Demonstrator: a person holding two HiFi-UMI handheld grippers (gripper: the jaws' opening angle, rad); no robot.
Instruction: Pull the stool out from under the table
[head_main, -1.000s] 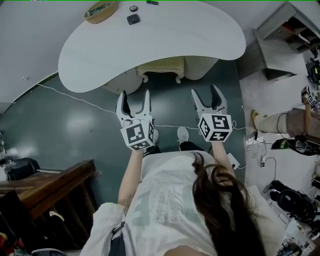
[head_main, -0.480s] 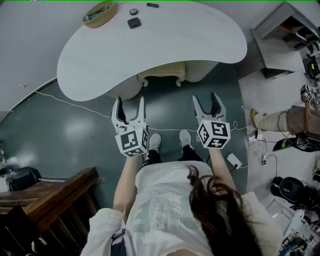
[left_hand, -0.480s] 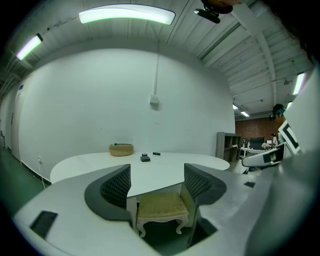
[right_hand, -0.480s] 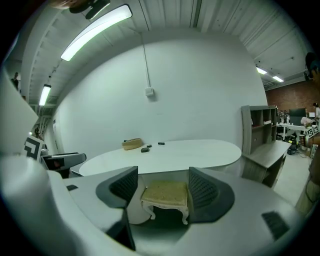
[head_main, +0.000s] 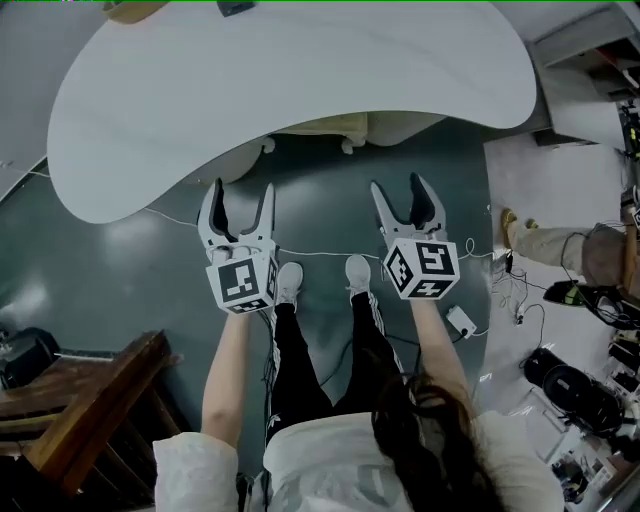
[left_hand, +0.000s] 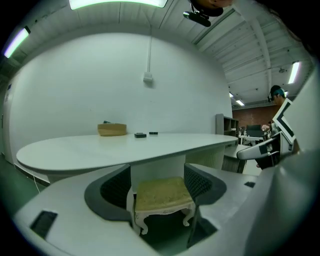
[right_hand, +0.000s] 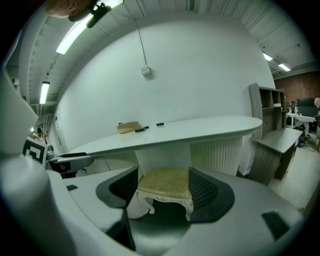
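A small stool (head_main: 322, 126) with a beige cushion and white curved legs stands under the white table (head_main: 300, 70), against its pedestal. Only its front edge and legs show in the head view. The stool (left_hand: 162, 194) sits centred between the jaws in the left gripper view, and the stool (right_hand: 165, 183) does likewise in the right gripper view, a short way ahead of both. My left gripper (head_main: 241, 195) and right gripper (head_main: 400, 190) hover side by side over the dark floor in front of the table edge. Both are open, empty and apart from the stool.
A basket (left_hand: 112, 129) and small dark items (left_hand: 140, 135) lie on the tabletop. A white cable (head_main: 180, 216) runs across the floor. Dark wooden furniture (head_main: 80, 400) stands at the lower left. A shelf unit (right_hand: 267, 117), another person's leg (head_main: 560, 245) and gear (head_main: 570, 380) are on the right.
The person has stepped closer to the table, which now fills more of the head view. Both grippers have moved forward with them toward the table edge, still open.
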